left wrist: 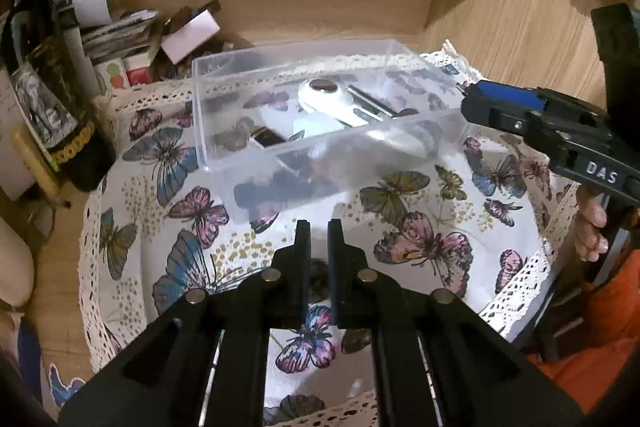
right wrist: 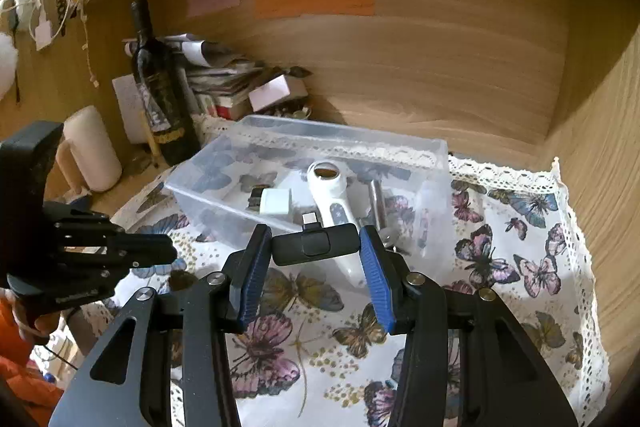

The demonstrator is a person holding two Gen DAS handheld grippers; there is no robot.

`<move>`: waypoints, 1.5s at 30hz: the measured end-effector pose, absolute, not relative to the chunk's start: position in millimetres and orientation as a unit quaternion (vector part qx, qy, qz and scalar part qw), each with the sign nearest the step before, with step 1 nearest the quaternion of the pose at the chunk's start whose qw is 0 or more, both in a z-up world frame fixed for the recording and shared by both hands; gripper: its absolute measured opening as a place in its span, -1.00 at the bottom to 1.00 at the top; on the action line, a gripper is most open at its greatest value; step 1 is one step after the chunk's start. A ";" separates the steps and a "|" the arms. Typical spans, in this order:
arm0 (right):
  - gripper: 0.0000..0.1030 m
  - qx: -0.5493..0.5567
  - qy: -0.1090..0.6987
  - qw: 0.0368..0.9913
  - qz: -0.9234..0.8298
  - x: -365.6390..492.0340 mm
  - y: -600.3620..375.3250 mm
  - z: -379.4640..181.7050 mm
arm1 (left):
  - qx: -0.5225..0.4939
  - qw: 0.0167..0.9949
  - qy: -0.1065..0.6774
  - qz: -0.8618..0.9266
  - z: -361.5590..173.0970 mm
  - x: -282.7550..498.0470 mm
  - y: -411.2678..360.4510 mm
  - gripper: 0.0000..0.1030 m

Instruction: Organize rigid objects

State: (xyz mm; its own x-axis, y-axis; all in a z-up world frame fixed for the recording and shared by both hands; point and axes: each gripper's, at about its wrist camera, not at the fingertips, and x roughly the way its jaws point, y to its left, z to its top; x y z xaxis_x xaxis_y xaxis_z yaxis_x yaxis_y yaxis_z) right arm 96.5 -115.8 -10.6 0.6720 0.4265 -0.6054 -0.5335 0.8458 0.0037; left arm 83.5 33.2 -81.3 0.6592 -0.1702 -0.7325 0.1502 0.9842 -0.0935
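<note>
We worked inside a wooden alcove [right wrist: 400,67], its floor covered by a butterfly cloth [right wrist: 520,267] that gave the small things a soft bed. At the back left stood a bottle [right wrist: 158,87] and a heap of papers [right wrist: 224,75], pushed out of the way and no part of our sorting. The clear bin [left wrist: 320,115] sat mid-cloth toward the back, its open top facing us so that either hand could drop things in; being see-through, it let us check what had already gone in. Inside lay a white handled device [right wrist: 330,195] stretched along the bottom, a white adapter [right wrist: 275,201] to its left, and a metal rod [right wrist: 376,201] to its right, all loose and flat. Our right gripper [right wrist: 316,247] hung just before the near wall of the bin, clenched across the ends of a small black dongle [right wrist: 315,243] held crosswise between the blue pads [right wrist: 254,267], its plug pointing toward the bin; we judged that grip was chosen so the piece could be carried over the rim and let fall among the others. Our left gripper [left wrist: 319,231] waited low over the cloth on the near side of the bin, its fingers drawn nearly together with only a narrow slit between them and nothing in it, though a dark blot beneath them was too dim for us to name.
</note>
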 end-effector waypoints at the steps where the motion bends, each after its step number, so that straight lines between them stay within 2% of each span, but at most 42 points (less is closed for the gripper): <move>1: -0.19 -0.086 0.306 0.911 0.263 98.1 -117.3 -9.9 | -0.014 0.911 0.404 -0.087 -80.7 83.9 33.6 -0.81; 3: -0.19 -0.084 0.306 0.912 0.261 99.4 -118.9 -9.4 | -0.021 0.907 0.410 -0.090 -82.7 82.1 34.5 -0.44; 5: -0.19 -0.082 0.307 0.912 0.260 101.4 -120.8 -9.4 | -0.018 0.905 0.416 -0.087 -89.1 78.8 33.4 -0.21; 6: -0.19 -0.081 0.307 0.912 0.259 102.3 -121.5 -9.1 | -0.014 0.903 0.422 -0.086 -93.5 76.0 31.3 -0.19; 10: -0.19 -0.079 0.310 0.911 0.259 106.0 -123.0 -9.6 | -0.013 0.888 0.451 -0.085 -114.5 77.2 29.8 -0.19; 13: -0.19 -0.079 0.309 0.911 0.262 107.7 -122.4 -9.6 | -0.015 0.886 0.457 -0.072 -126.0 82.7 31.7 -0.46; 18: -0.18 -0.080 0.307 0.912 0.260 109.0 -121.8 -8.4 | -0.025 0.899 0.432 -0.070 -112.4 81.9 37.2 -0.54; 19: -0.19 -0.081 0.306 0.912 0.260 110.3 -122.4 -7.9 | -0.025 0.902 0.426 -0.072 -108.3 80.9 37.3 -0.72; 20: -0.19 -0.081 0.305 0.913 0.259 111.8 -123.0 -7.3 | -0.024 0.902 0.424 -0.077 -105.4 80.5 37.1 -1.00; 25: -0.19 -0.079 0.306 0.913 0.257 120.4 -126.0 -6.0 | -0.023 0.902 0.423 -0.084 -100.4 82.4 39.6 -0.97; 26: -0.19 -0.078 0.306 0.913 0.257 121.3 -126.4 -6.2 | -0.028 0.899 0.428 -0.084 -102.3 83.4 40.6 -0.91; 28: -0.18 -0.079 0.307 0.913 0.258 122.8 -127.7 -6.8 | -0.035 0.895 0.436 -0.087 -105.3 87.2 40.6 -0.62; 30: -0.19 -0.080 0.308 0.912 0.258 123.3 -127.7 -7.2 | -0.036 0.895 0.437 -0.083 -108.3 90.0 37.3 -0.24; 32: -0.18 -0.083 0.310 0.912 0.256 125.0 -128.0 -8.3 | -0.033 0.894 0.438 -0.087 -111.2 92.8 32.7 -0.16; 37: -0.18 -0.087 0.320 0.910 0.251 135.0 -128.4 -12.5 | -0.015 0.885 0.454 -0.101 -121.8 106.4 17.0 -0.19; 38: -0.18 -0.087 0.323 0.909 0.249 138.5 -128.6 -14.3 | -0.009 0.883 0.458 -0.102 -124.8 108.8 14.3 -0.36; 45: -0.18 -0.086 0.358 0.900 0.235 160.3 -127.0 -33.1 | 0.004 0.904 0.417 -0.096 -105.1 96.4 10.5 -0.36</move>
